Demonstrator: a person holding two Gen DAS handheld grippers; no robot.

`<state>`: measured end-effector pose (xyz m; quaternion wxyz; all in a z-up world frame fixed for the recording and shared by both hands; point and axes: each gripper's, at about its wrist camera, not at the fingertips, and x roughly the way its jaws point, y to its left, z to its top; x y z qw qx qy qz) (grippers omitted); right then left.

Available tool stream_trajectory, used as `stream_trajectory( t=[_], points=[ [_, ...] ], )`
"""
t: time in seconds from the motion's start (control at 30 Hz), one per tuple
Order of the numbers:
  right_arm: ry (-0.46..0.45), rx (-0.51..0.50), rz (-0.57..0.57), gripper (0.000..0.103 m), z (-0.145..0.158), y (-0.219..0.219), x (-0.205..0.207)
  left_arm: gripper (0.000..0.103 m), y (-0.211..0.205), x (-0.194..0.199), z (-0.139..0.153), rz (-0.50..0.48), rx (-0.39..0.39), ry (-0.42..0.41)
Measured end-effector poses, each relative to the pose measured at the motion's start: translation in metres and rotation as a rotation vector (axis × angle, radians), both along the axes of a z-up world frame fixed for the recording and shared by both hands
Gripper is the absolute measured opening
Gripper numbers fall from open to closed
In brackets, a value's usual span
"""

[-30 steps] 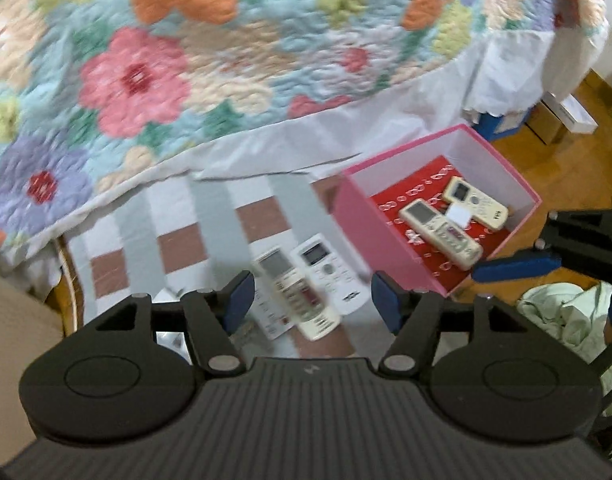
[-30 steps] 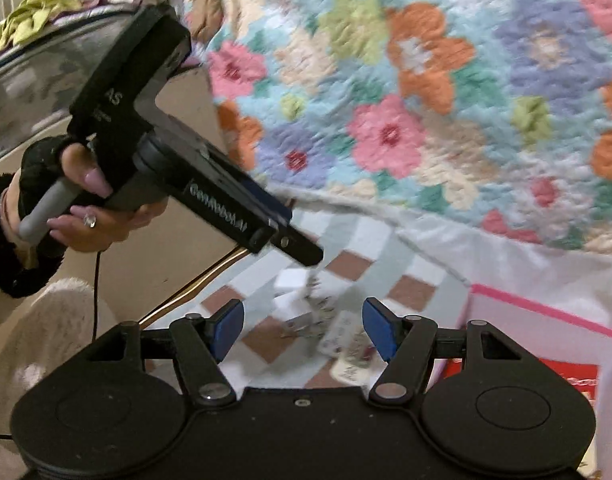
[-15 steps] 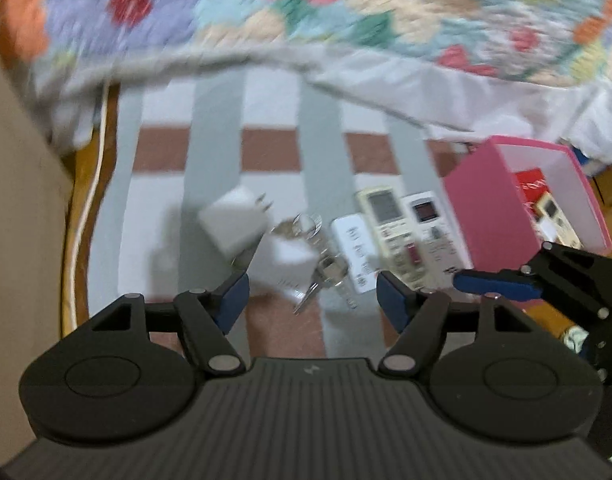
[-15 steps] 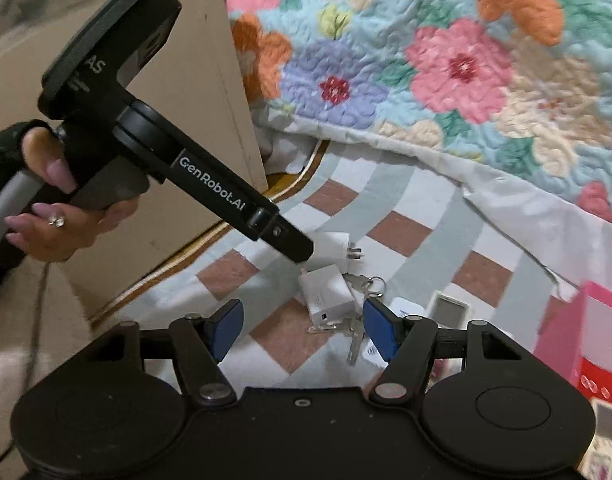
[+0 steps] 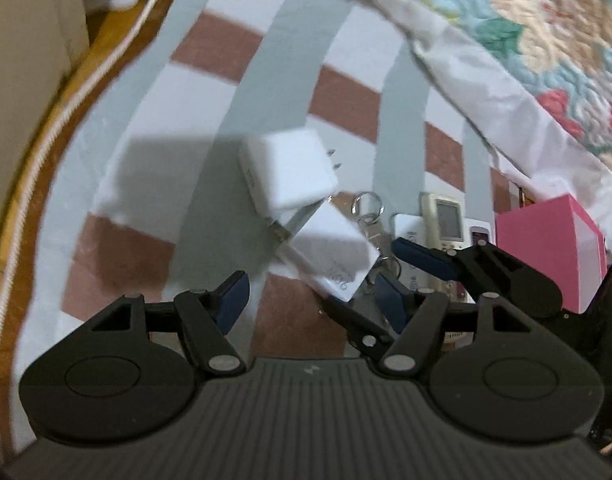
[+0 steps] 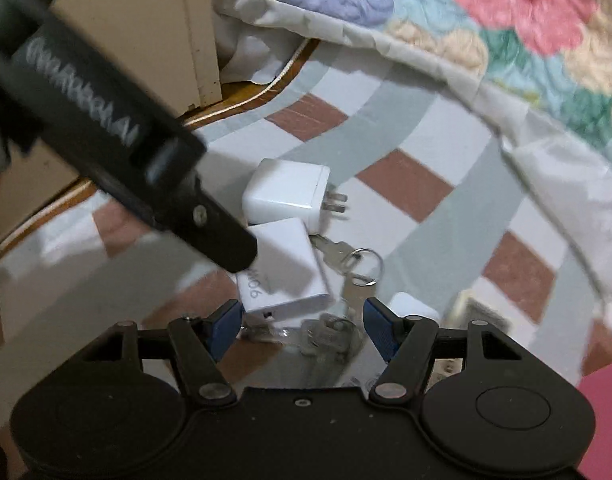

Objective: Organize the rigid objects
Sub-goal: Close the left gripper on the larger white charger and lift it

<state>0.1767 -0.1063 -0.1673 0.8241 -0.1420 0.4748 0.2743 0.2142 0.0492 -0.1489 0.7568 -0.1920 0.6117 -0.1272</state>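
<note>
Left wrist view: nearer white square plug charger (image 5: 330, 252) lies at twelve o'clock of the empty, spread left gripper (image 5: 312, 300); right gripper (image 6: 302, 320), also spread, hovers beside.

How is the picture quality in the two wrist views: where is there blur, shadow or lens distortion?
Left wrist view: fisheye bends the checked cloth; the upper charger is slightly soft, and a dark shadow lies left of it. Right wrist view: the left gripper crossing the frame is blurred, its lettering smeared; the lower charger and keys are soft; the quilt is sharper.
</note>
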Motion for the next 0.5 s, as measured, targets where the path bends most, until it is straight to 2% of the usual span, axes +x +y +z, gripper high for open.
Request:
stream_trajectory(
  t=[0.07,0.13,0.23,0.3,0.37,0.4,0.5],
  points=[
    [-0.008,-0.006,0.008,0.071,-0.004,0.004,0.000,0.065,0.005,0.003,-0.012,0.050,-0.045,0.047],
    [-0.008,0.003,0.021,0.060,-0.005,0.009,-0.001,0.059,0.008,0.005,-0.022,0.083,-0.093,0.088],
    [0.004,0.002,-0.003,0.057,-0.004,0.013,-0.005,0.046,0.011,0.006,-0.030,0.113,-0.121,0.110],
    [0.048,0.025,-0.064,0.057,-0.003,0.013,-0.005,0.036,0.012,0.006,-0.034,0.124,-0.142,0.119],
    [0.100,0.057,-0.164,0.057,-0.001,0.011,-0.006,0.032,0.014,0.005,-0.036,0.142,-0.188,0.138],
    [0.121,0.065,-0.204,0.057,0.001,0.012,-0.009,0.032,0.014,0.004,-0.036,0.152,-0.187,0.144],
    [0.148,0.099,-0.203,0.056,0.003,0.015,-0.021,0.034,0.014,0.002,-0.030,0.134,-0.132,0.106]
  ],
)
